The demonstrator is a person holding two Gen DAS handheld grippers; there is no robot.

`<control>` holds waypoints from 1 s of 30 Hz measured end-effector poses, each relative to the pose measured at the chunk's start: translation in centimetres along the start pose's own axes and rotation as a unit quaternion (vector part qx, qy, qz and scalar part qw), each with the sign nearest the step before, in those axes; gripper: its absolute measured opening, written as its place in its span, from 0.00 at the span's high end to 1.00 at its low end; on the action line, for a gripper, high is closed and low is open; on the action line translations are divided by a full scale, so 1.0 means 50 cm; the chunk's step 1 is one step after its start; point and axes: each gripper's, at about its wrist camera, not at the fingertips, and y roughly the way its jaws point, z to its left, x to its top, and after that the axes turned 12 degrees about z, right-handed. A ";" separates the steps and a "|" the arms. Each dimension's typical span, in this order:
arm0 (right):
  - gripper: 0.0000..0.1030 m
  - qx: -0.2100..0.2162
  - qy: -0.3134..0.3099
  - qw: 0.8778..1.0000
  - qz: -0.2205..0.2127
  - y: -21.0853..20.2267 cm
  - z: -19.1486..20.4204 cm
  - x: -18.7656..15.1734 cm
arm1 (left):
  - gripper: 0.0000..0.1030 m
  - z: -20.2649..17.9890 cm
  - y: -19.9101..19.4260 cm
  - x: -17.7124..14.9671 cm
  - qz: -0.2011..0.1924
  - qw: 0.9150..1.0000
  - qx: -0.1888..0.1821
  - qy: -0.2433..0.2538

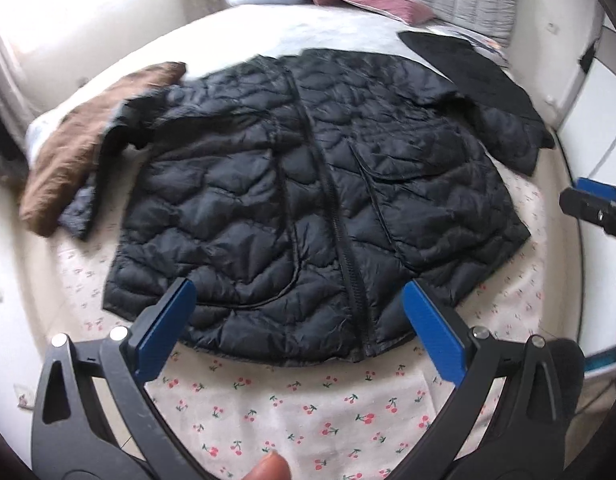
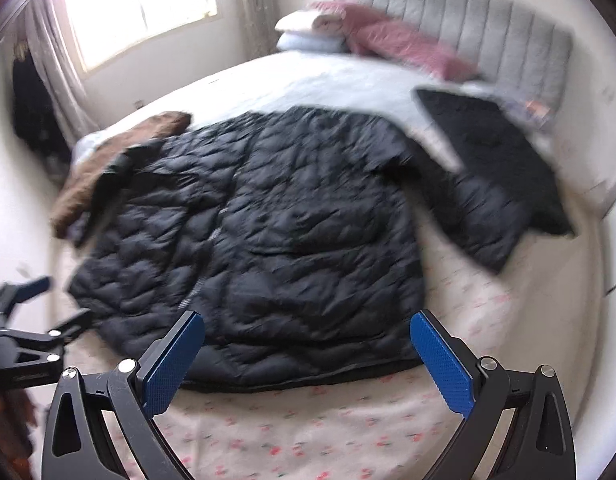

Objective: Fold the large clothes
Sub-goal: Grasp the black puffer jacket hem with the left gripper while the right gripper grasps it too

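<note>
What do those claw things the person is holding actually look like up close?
Each claw has two flat, bright blue fingers with a fine dotted texture, set in matte black plastic arms that curve outward like tongs. Silver round pins mark the joints, and the arms have triangular cut-outs. The left claw and right claw look identical. A bare fingertip shows; no sleeves visible.

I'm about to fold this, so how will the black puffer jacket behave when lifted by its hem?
The black puffer jacket looks floppy: its sleeves lie limp on the bed, so it will probably drape and sag. The puffy quilting suggests it is light for its bulk and may spring back from folds. The shiny shell could slip between the pads.
</note>
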 end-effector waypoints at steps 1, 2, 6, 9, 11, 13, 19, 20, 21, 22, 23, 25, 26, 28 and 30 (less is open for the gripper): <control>0.00 0.021 -0.004 1.000 0.013 0.009 -0.013 0.006 | 0.00 0.005 0.005 0.001 0.002 1.000 -0.001 0.006; 0.00 0.034 -0.015 0.999 0.026 0.019 -0.024 0.011 | 0.00 0.016 0.010 0.002 0.004 1.000 0.001 0.013; 0.00 0.053 -0.026 0.996 0.061 0.060 -0.078 0.023 | 0.00 0.093 0.046 0.005 0.026 0.999 0.022 0.013; 0.00 0.078 0.003 0.994 0.082 0.095 -0.142 0.033 | 0.09 0.191 0.091 0.011 0.059 0.997 0.028 -0.034; 0.00 0.080 0.024 0.991 0.106 0.124 -0.184 0.036 | 0.12 0.276 0.117 0.009 0.075 0.994 0.011 -0.084; 0.00 0.070 0.029 0.990 0.118 0.147 -0.212 0.036 | 0.12 0.331 0.126 0.002 0.076 0.991 -0.005 -0.113; 0.00 0.083 0.058 0.981 0.166 0.236 -0.278 0.038 | 0.12 0.409 0.171 -0.002 0.083 0.987 -0.057 -0.124; 0.00 0.084 0.063 0.979 0.173 0.250 -0.286 0.038 | 0.12 0.419 0.187 -0.002 0.086 0.986 -0.067 -0.123; 0.00 0.084 0.070 0.978 0.178 0.264 -0.295 0.038 | 0.12 0.425 0.200 -0.001 0.087 0.986 -0.077 -0.123; 0.00 0.083 0.078 0.977 0.182 0.279 -0.304 0.036 | 0.12 0.433 0.219 -0.002 0.091 0.983 -0.093 -0.128; 0.00 0.085 0.086 0.975 0.185 0.289 -0.312 0.035 | 0.12 0.438 0.236 -0.004 0.097 0.980 -0.110 -0.136; 0.00 0.099 0.107 0.971 0.189 0.312 -0.329 0.027 | 0.12 0.441 0.258 -0.005 0.103 0.973 -0.149 -0.145; 0.00 0.104 0.114 0.971 0.182 0.312 -0.334 0.023 | 0.12 0.438 0.263 -0.008 0.104 0.971 -0.159 -0.146; 0.00 0.113 0.131 0.970 0.172 0.307 -0.341 0.022 | 0.14 0.418 0.268 -0.013 0.100 0.972 -0.158 -0.140; 0.00 0.128 0.147 0.966 0.168 0.304 -0.354 0.017 | 0.30 0.398 0.272 -0.016 0.100 0.969 -0.178 -0.139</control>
